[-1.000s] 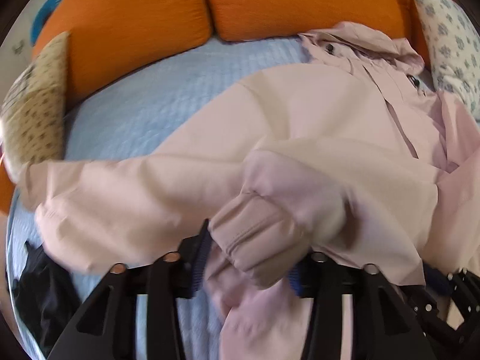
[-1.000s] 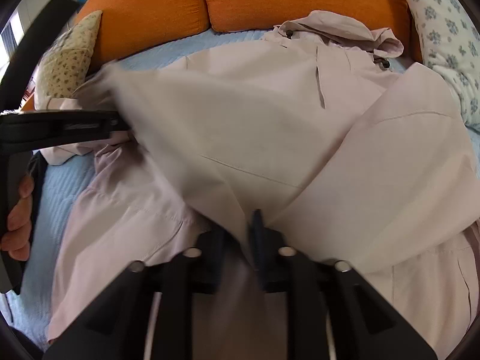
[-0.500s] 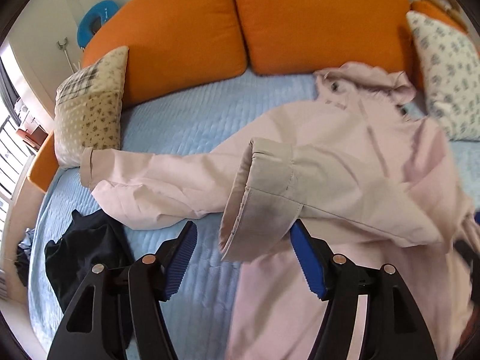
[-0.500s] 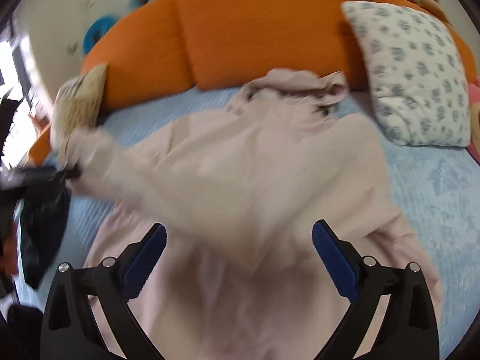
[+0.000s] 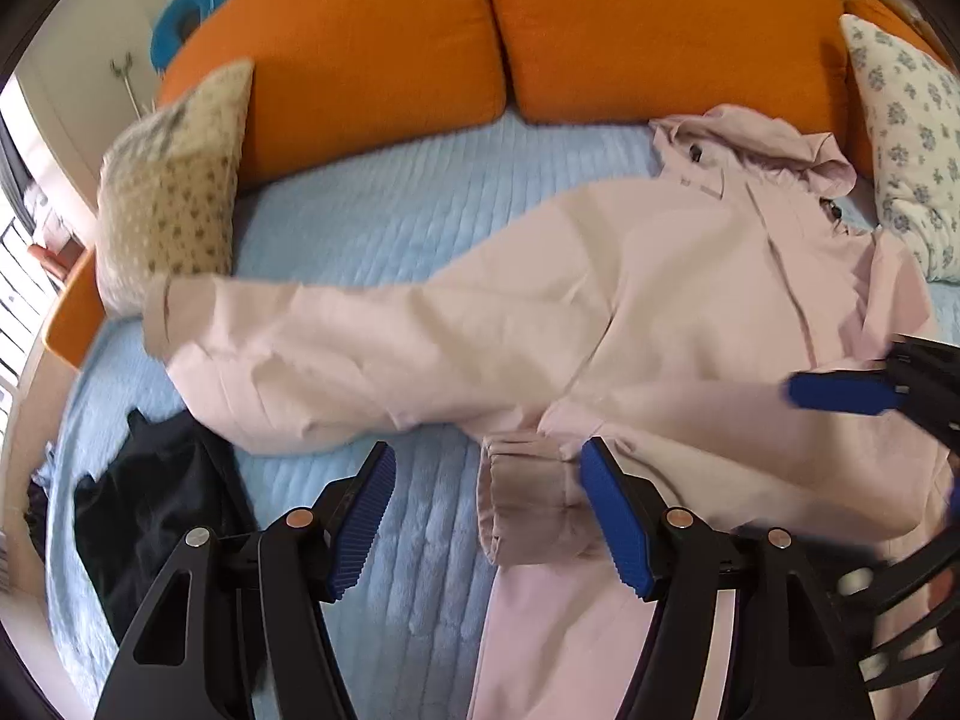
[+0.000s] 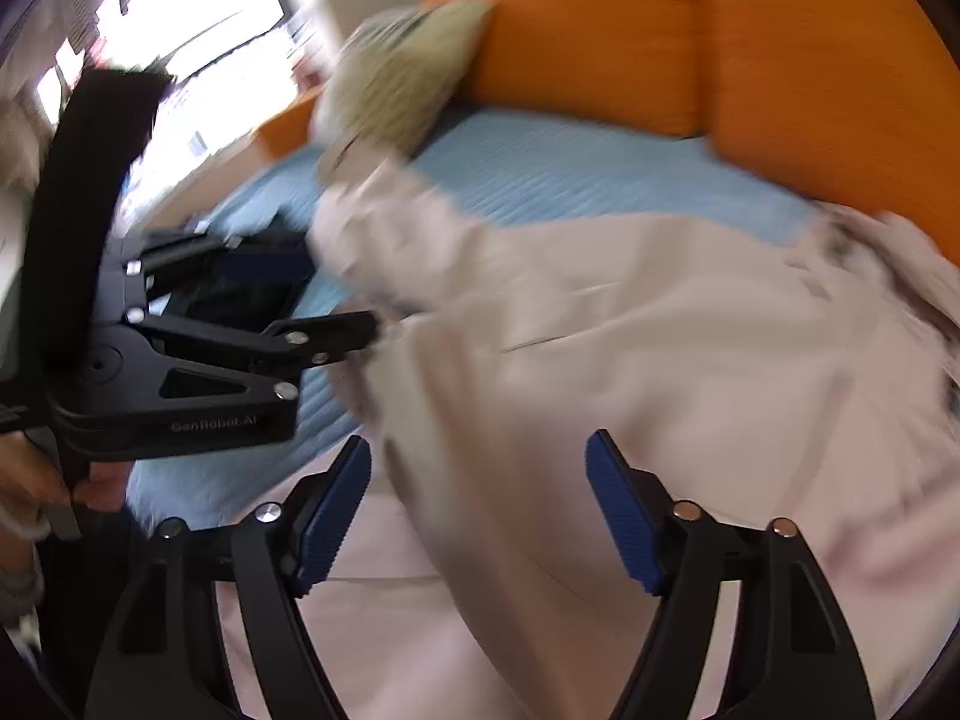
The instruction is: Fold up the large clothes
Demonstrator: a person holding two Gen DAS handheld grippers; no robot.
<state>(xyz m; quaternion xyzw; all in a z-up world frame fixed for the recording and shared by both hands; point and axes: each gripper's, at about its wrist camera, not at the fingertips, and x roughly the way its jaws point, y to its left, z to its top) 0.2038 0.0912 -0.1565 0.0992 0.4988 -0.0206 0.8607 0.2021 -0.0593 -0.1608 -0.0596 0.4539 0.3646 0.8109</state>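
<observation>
Black plastic on the left gripper [image 6: 336, 300] carries the word "GenRobot.AI", and both it and the right gripper [image 6: 477, 516] are closing on nothing above one pink jacket [image 5: 630, 312] that lies on the blue bedcover [image 5: 390, 216] before two orange cushions [image 5: 372, 42].

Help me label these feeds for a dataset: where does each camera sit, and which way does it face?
Left wrist: on the left gripper, angled down at the pink jacket on the blue bedspread; own open fingers frame a sleeve cuff; right gripper's blue pad at right.
Right wrist: on the right gripper, jaws closing with nothing gripped, blurred, facing the jacket; the left gripper and a hand show at left.
Shared: jacket, bedspread, orange cushions, patterned pillow.
</observation>
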